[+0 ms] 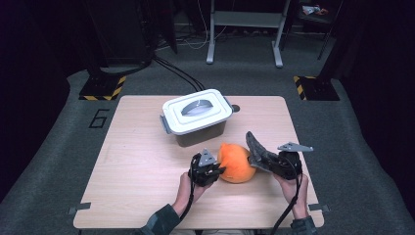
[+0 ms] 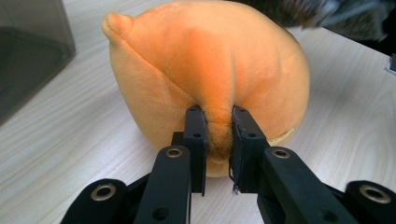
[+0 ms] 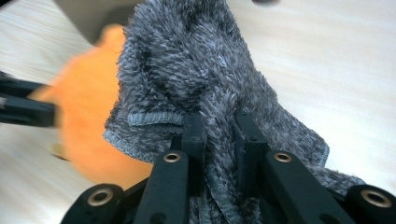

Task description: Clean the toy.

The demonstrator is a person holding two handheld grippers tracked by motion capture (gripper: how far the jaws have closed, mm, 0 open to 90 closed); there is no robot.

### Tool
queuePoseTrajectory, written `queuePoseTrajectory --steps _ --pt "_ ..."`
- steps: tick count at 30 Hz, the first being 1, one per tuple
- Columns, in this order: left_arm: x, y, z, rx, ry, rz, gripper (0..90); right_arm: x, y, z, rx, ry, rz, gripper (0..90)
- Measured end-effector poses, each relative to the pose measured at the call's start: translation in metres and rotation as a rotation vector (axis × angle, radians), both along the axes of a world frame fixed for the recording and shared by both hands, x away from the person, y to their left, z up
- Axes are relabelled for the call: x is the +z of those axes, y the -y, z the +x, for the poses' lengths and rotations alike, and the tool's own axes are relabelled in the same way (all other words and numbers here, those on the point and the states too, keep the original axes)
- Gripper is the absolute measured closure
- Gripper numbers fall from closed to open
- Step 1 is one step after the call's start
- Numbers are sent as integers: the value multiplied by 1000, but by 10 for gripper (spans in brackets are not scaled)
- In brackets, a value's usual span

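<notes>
A pale wooden table (image 1: pixel 147 161) stands on grey carpet (image 1: pixel 58 161). A black number six (image 1: pixel 99 118) is marked on the carpet by the table's far left corner. Beyond the table, two black stand bases (image 1: pixel 103 87) with yellow-and-black hazard edging sit left and right. Cables (image 1: pixel 178 71) run across the floor toward the back, where a grey metal frame (image 1: pixel 244 29) rises on two feet. The room's edges lie in darkness; light falls mainly on the table.

The table (image 1: pixel 147 171) was brightly lit from above while the surrounding room lay dark. In the right gripper view the orange plush (image 3: pixel 88 126) was smeared by motion blur; the left gripper view stayed sharp.
</notes>
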State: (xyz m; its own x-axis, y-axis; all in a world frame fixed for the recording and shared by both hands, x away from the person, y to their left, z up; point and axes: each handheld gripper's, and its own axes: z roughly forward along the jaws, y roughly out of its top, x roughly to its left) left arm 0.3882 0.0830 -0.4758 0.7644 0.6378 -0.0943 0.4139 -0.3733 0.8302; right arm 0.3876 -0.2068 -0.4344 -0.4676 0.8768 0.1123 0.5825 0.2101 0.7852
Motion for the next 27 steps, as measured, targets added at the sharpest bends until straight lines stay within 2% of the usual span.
queuePoseTrajectory --steps 3,4,7,10,11,12,13,15,16,18,22,27 --pt "1 2 -1 -2 -1 1 788 14 -14 -3 37 26 -7 772" --pt "2 2 -1 -4 1 2 788 21 -26 -4 66 33 -18 771" --pt "2 4 -2 -6 5 5 787 28 -53 -2 130 42 -50 771" --pt "3 4 -2 0 3 10 788 26 -79 5 181 42 -103 770" --pt "3 4 -2 0 3 10 788 26 -79 5 181 42 -103 770" --pt "2 3 -1 6 -3 11 788 18 -93 10 192 34 -165 771" --pt "2 3 -1 8 -8 13 788 15 -97 11 178 29 -168 771" --pt "0 1 0 10 -21 2 788 11 -96 11 181 29 -160 771" --pt "0 1 0 12 -20 3 788 11 -93 10 177 27 -148 772" --pt "0 2 0 13 -13 6 789 11 -86 9 171 34 -156 771" --pt "0 2 1 14 -18 2 788 8 -65 6 120 14 -143 771" --pt "0 2 0 9 -16 7 788 -6 -40 3 64 -14 -113 771"
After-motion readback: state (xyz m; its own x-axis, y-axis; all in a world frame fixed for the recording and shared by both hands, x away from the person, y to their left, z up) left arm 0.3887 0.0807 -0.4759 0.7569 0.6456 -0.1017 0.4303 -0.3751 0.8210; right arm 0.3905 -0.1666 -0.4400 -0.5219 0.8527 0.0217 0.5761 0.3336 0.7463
